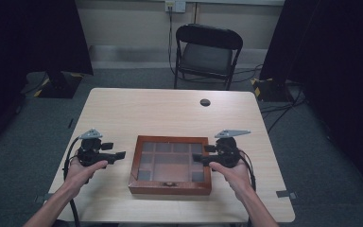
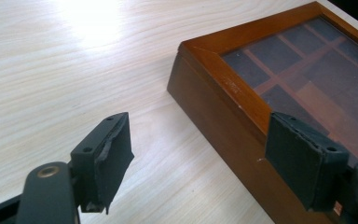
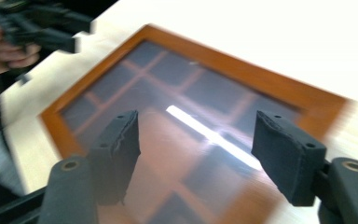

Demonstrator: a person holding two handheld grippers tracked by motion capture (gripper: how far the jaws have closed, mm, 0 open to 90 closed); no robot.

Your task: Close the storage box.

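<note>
High view: box [image 1: 170,165] sits closed at the near middle of the table [image 1: 170,109], clasp side toward the person. Left gripper [image 1: 119,155] and right gripper [image 1: 199,160] flank it, jaws pointing inward, likely placed to work the box from both sides.

Left gripper view: jaws parted, nothing between them; box corner [image 2: 223,79] just ahead, not touched.

Right gripper view: jaws well apart, empty, hovering over the glass lid [image 3: 182,116]. Through the glass: wooden dividers, compartments look empty, though blur hides detail.
</note>
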